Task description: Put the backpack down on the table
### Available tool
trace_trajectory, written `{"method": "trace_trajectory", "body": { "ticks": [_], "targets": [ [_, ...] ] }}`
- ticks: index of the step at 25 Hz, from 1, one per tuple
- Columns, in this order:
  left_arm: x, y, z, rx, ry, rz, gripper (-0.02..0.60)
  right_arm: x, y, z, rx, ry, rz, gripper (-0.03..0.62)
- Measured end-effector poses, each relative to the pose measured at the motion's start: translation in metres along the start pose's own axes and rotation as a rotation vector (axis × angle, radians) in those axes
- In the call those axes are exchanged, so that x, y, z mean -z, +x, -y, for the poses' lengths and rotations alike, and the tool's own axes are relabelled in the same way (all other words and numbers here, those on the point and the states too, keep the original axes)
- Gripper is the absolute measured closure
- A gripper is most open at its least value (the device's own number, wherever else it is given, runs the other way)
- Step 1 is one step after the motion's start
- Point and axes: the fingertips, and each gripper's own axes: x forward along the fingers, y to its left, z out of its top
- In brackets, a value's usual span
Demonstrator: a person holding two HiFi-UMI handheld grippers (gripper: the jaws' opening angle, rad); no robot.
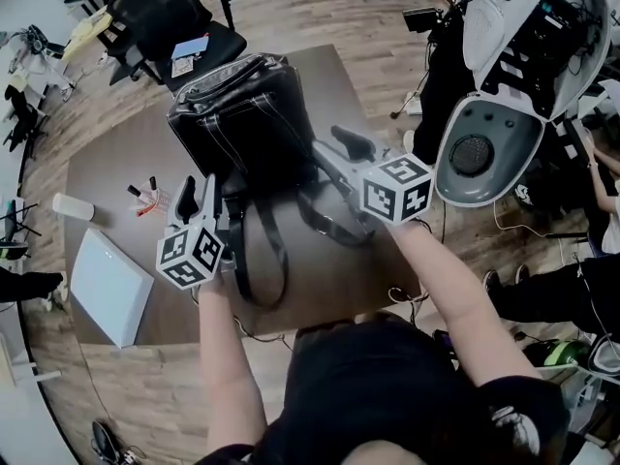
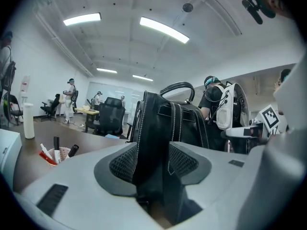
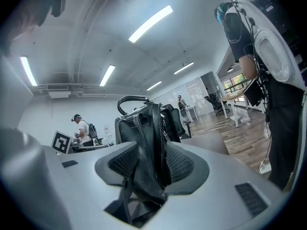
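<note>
A black backpack (image 1: 242, 114) stands upright on the brown table (image 1: 107, 163), handle on top, straps trailing toward me. My left gripper (image 1: 199, 192) is at its near left side. In the left gripper view the bag's stitched edge (image 2: 163, 128) fills the gap between the wide-set jaws of that gripper (image 2: 153, 162), with no squeeze that I can make out. My right gripper (image 1: 339, 151) is at the bag's near right side. In the right gripper view the zipped side of the bag (image 3: 144, 128) lies between this gripper's (image 3: 148, 164) spread pads, loose fabric hanging below them.
On the table's left lie a white flat box (image 1: 108, 284), a white cup (image 1: 73, 206) and some pens (image 1: 145, 197). A black office chair (image 1: 165, 17) stands behind the table. A large white machine shell (image 1: 513, 85) and a person stand at right.
</note>
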Motion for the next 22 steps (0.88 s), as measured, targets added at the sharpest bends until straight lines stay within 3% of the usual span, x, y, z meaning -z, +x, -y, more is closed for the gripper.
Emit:
{"method": "trace_trajectory", "body": {
  "ticks": [9, 16, 22],
  "targets": [
    [-0.027, -0.049, 0.050, 0.040, -0.037, 0.109, 0.470, -0.012, -0.044, -0.010, 0.013, 0.001, 0.023, 0.430],
    [-0.039, -0.074, 0.082, 0.073, -0.042, 0.148, 0.518, -0.023, -0.070, -0.016, 0.023, -0.023, 0.045, 0.510],
    [-0.030, -0.089, 0.092, 0.048, -0.018, 0.126, 0.531, -0.019, -0.084, -0.014, 0.049, -0.011, 0.046, 0.554]
  ]
}}
